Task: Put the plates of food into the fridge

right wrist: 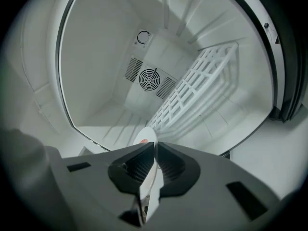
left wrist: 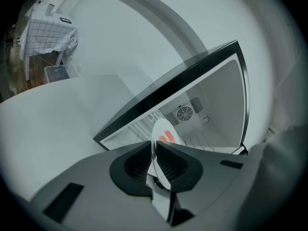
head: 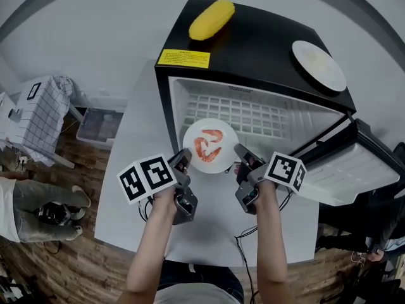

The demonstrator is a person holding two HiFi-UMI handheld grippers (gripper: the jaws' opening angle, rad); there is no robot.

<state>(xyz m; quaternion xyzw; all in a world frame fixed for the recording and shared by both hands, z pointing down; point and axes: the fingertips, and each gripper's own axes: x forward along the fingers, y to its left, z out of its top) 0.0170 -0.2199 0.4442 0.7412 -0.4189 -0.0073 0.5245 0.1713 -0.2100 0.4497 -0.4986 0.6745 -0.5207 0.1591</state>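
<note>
A white plate point(head: 223, 132) with red shrimp point(head: 207, 147) hangs at the mouth of the open black mini fridge point(head: 253, 49), over its white inside. My left gripper point(head: 184, 161) is shut on the plate's near-left rim, and my right gripper point(head: 241, 152) is shut on its near-right rim. In the left gripper view the plate point(left wrist: 163, 133) stands edge-on between the pads of the left gripper point(left wrist: 155, 152). The right gripper view shows the plate's rim point(right wrist: 146, 136) pinched in the right gripper point(right wrist: 155, 152). A second white plate point(head: 318, 65) and a yellow corn cob point(head: 211, 19) lie on top of the fridge.
The fridge door point(head: 354, 163) swings open to the right. A white wire shelf point(head: 253, 116) sits inside. The fridge stands on a white table point(head: 209, 227). Left of the table are a plastic box point(head: 99, 126), a chair with checked cloth point(head: 38, 116) and a person's legs point(head: 31, 204).
</note>
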